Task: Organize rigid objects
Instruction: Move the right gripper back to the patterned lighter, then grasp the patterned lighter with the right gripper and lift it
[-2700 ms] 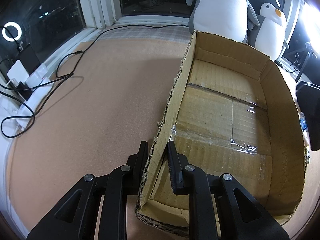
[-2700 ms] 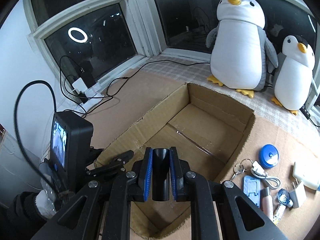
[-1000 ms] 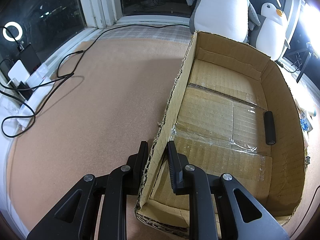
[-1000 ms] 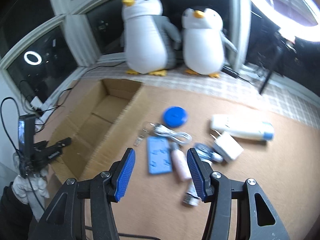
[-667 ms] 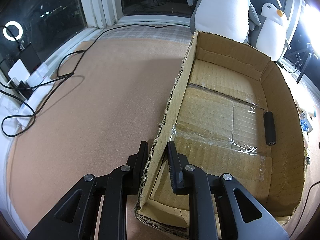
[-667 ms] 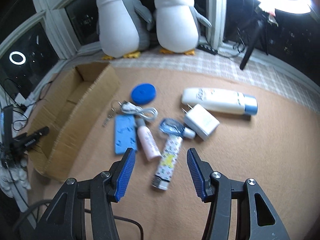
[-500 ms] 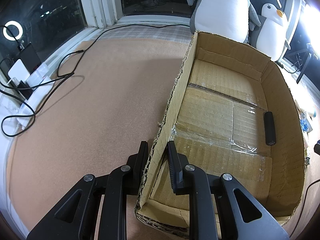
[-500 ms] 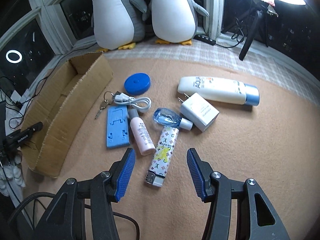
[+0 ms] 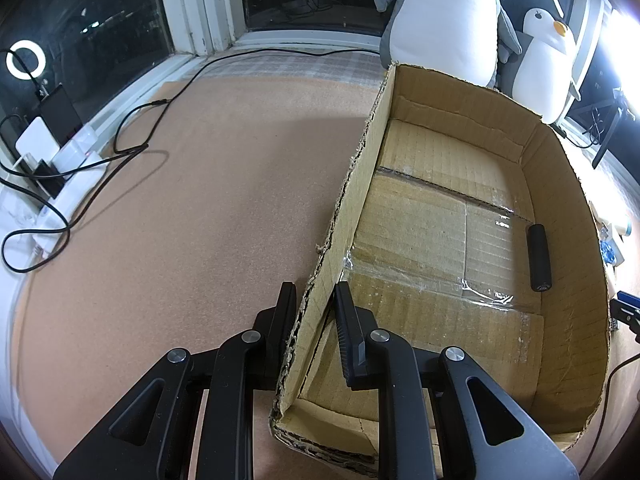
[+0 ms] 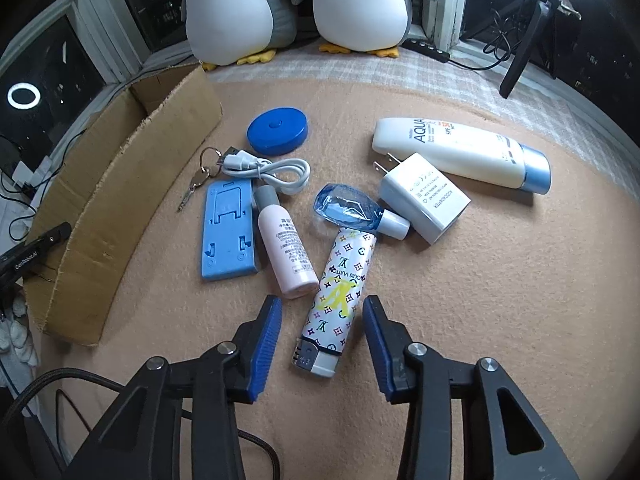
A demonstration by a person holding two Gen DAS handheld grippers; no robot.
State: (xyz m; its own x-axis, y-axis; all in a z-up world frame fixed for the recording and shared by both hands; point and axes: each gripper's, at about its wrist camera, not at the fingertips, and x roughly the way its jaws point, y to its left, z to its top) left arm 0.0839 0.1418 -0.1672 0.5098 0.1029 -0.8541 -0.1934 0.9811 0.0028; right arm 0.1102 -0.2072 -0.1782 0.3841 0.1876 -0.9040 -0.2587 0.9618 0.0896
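My left gripper (image 9: 314, 300) is shut on the near left wall of the cardboard box (image 9: 360, 184). A black cylinder (image 9: 539, 258) lies inside the box by its right wall. In the right wrist view my right gripper (image 10: 322, 308) hangs low over a patterned white lighter (image 10: 340, 292); its blue-padded jaws are closing, the lighter's lower half lies between them, and the pads stand clear of it. Beside the lighter lie a pink bottle (image 10: 286, 254), a blue phone stand (image 10: 228, 230), a small blue bottle (image 10: 348, 208) and a white charger (image 10: 424, 196).
Further back on the tan mat lie a white cable (image 10: 268, 170), keys (image 10: 200, 178), a blue round lid (image 10: 277, 130) and a white sunscreen tube (image 10: 460, 152). The box (image 10: 120, 184) stands left of them. Two plush penguins (image 10: 352, 4) sit by the window. Cables (image 9: 100, 168) trail at far left.
My right gripper swung away from the box, came down over the scattered items and its jaws narrowed around the lighter. The left gripper and the box stayed still.
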